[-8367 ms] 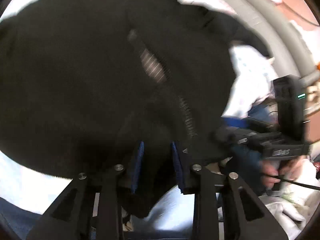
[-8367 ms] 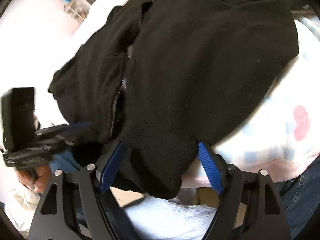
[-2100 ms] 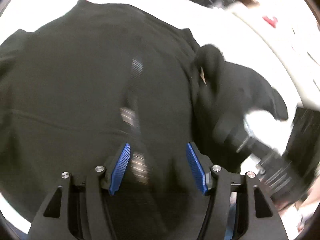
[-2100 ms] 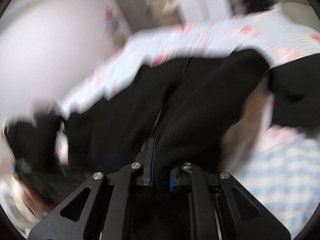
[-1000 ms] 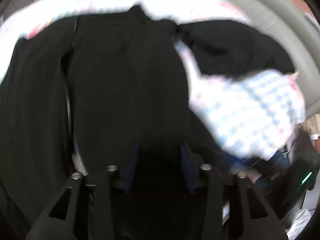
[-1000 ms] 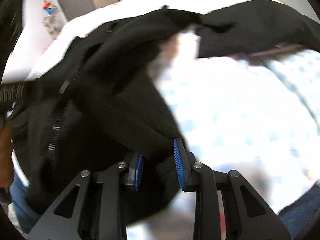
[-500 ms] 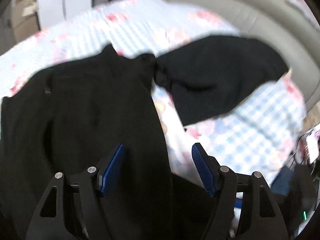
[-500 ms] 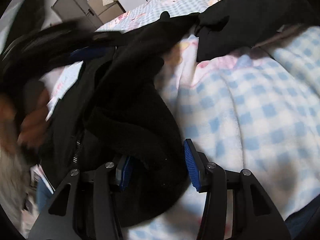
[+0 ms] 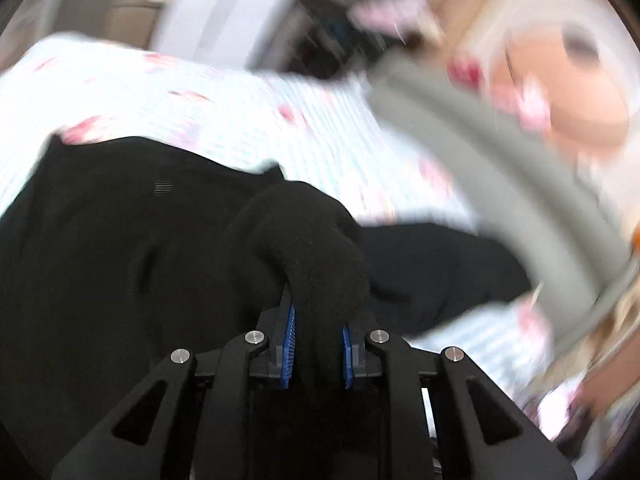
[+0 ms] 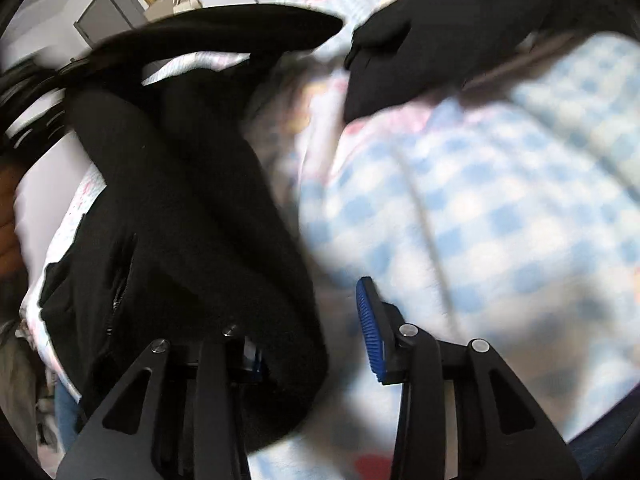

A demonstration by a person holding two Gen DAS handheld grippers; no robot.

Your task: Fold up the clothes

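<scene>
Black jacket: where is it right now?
The black jacket lies on the blue checked blanket, filling the left of both wrist views; a bunched fold is clamped in the left gripper, while the right gripper is open over its edge.

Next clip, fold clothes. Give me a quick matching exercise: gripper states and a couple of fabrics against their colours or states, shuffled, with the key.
Column 1:
1. left gripper
2. right gripper
3. fleece jacket
4. bedspread

Column 2:
A. blue and white checks
B. shut on a fold of cloth
C. black
D. jaws apart, cloth lying between them

Pairs: 1-B, 2-D, 3-C, 4-A
</scene>
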